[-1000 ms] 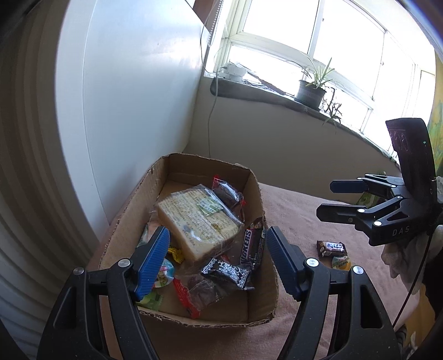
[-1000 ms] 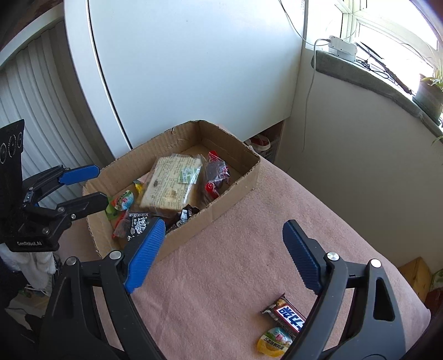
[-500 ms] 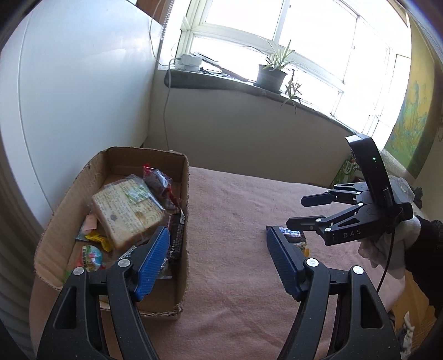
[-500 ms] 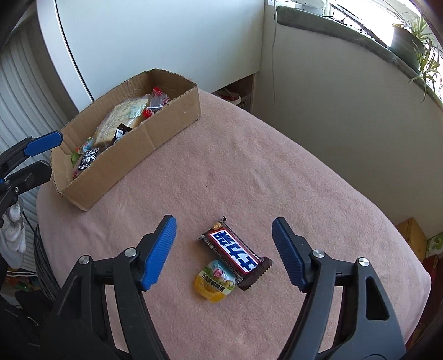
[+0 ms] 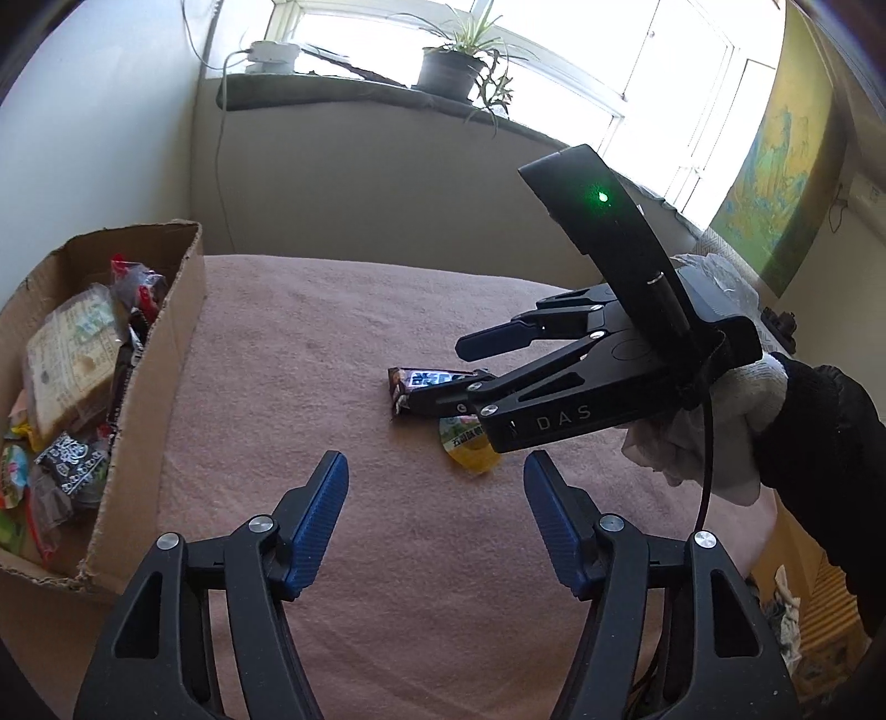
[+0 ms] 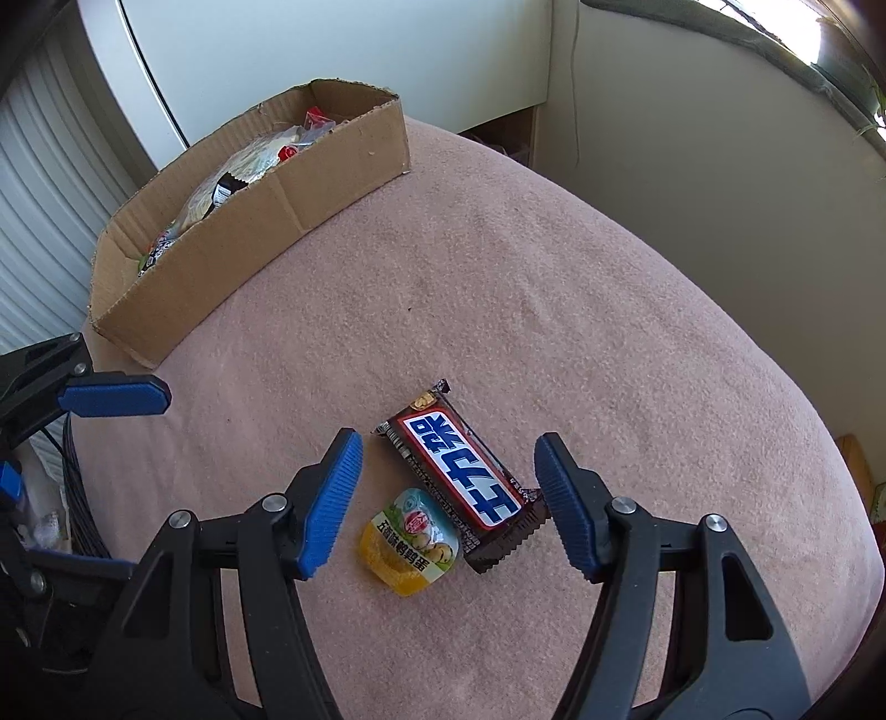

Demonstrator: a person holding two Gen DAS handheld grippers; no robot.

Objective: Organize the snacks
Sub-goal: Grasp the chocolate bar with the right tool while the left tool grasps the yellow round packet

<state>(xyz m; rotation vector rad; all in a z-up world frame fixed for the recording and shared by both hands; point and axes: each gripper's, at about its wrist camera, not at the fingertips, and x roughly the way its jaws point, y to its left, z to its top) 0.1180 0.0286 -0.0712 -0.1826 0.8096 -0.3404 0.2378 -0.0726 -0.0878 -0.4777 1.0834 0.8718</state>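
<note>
A brown chocolate bar (image 6: 462,477) with a blue-and-white label lies on the pink blanket (image 6: 554,288). A small yellow snack packet (image 6: 410,545) lies beside it on the left. My right gripper (image 6: 448,487) is open, jaws either side of the bar and just above it. It also shows in the left wrist view (image 5: 443,368), partly hiding the bar (image 5: 426,382) and the packet (image 5: 468,448). My left gripper (image 5: 436,509) is open and empty, above the blanket, short of the packet. A cardboard box (image 6: 310,183) with several snacks stands at the left; it also shows in the left wrist view (image 5: 166,354).
A white cabinet (image 6: 332,50) stands behind the box. A beige wall and windowsill with a potted plant (image 5: 448,66) run along the far side. The blanket (image 5: 343,343) drops off at its right edge. A ribbed white shutter (image 6: 44,210) is at the left.
My left gripper has swung right, away from the box, toward the loose snacks. My right gripper has moved down and closer, so the chocolate bar now lies between its open jaws.
</note>
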